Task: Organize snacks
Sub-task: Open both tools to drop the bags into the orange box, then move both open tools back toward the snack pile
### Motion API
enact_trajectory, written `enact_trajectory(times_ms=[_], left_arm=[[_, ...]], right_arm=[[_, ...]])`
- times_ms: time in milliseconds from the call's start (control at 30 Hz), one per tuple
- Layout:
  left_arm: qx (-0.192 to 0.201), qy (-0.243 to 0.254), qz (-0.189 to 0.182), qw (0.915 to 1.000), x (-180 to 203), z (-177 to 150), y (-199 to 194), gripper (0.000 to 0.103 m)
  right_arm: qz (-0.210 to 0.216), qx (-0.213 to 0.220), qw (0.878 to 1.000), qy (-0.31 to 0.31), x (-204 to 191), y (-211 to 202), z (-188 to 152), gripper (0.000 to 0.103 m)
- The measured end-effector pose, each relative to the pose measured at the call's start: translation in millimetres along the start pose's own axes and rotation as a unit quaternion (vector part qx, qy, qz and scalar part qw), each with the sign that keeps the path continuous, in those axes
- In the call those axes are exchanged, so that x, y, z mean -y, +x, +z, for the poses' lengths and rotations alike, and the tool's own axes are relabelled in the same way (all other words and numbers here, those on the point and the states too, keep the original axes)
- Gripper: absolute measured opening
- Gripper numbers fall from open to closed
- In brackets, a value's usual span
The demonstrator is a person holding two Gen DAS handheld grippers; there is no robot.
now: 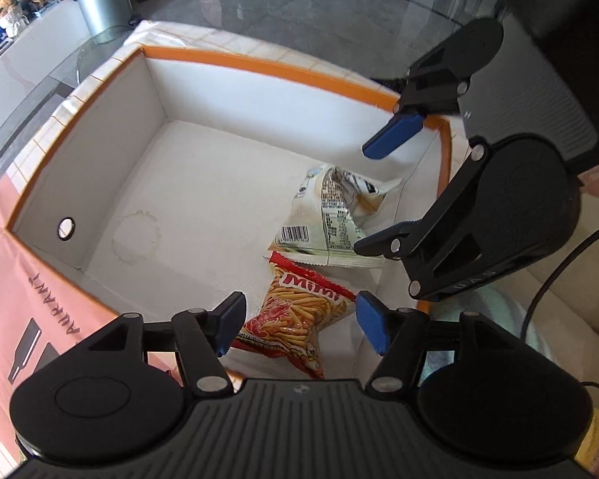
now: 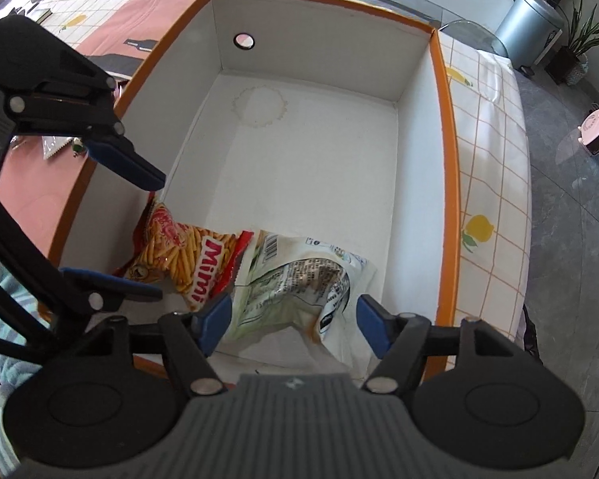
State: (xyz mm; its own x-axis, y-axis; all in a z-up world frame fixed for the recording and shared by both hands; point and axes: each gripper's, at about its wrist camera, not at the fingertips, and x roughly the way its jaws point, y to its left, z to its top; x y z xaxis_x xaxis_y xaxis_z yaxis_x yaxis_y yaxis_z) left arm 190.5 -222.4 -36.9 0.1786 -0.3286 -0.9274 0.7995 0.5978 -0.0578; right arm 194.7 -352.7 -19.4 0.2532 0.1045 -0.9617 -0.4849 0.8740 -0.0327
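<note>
A white box with an orange rim (image 1: pixel 259 64) (image 2: pixel 447 183) holds two snack bags in one corner. A red Mimi bag (image 1: pixel 299 315) (image 2: pixel 183 255) lies beside a pale green and white bag (image 1: pixel 331 219) (image 2: pixel 299 283). My left gripper (image 1: pixel 299 321) is open and empty, hovering just above the red bag. My right gripper (image 2: pixel 293 321) is open and empty above the pale bag. Each gripper shows in the other's view: the right one (image 1: pixel 373 195) at right, the left one (image 2: pixel 147 235) at left, both open.
The box sits on a tablecloth, pink (image 1: pixel 28 311) on one side and white with orange grid and lemons (image 2: pixel 491 199) on the other. A small wrapper (image 2: pixel 54 145) lies on the pink cloth outside the box. A grey bin (image 1: pixel 100 0) stands on the floor beyond.
</note>
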Motion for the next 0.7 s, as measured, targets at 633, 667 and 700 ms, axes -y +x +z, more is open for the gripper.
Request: enact_trajectory(times_ms=[633, 667, 700], left_arm=[[0.165, -0.189, 0.135, 0.9585, -23, -109, -125, 0.074], [0.172, -0.206, 0.143, 0.9525, -27, -120, -127, 0.074], [0.180, -0.223, 0.149, 0.9464, -30, -130, -130, 0.074]], right_arm=[[0.029, 0.172, 0.978, 0.118, -80, -78, -5, 0.070], [0.035, 0.184, 0.975, 0.120, -88, -78, -6, 0.071], [0.039, 0.199, 0.972, 0.121, -100, -77, -6, 0.071]])
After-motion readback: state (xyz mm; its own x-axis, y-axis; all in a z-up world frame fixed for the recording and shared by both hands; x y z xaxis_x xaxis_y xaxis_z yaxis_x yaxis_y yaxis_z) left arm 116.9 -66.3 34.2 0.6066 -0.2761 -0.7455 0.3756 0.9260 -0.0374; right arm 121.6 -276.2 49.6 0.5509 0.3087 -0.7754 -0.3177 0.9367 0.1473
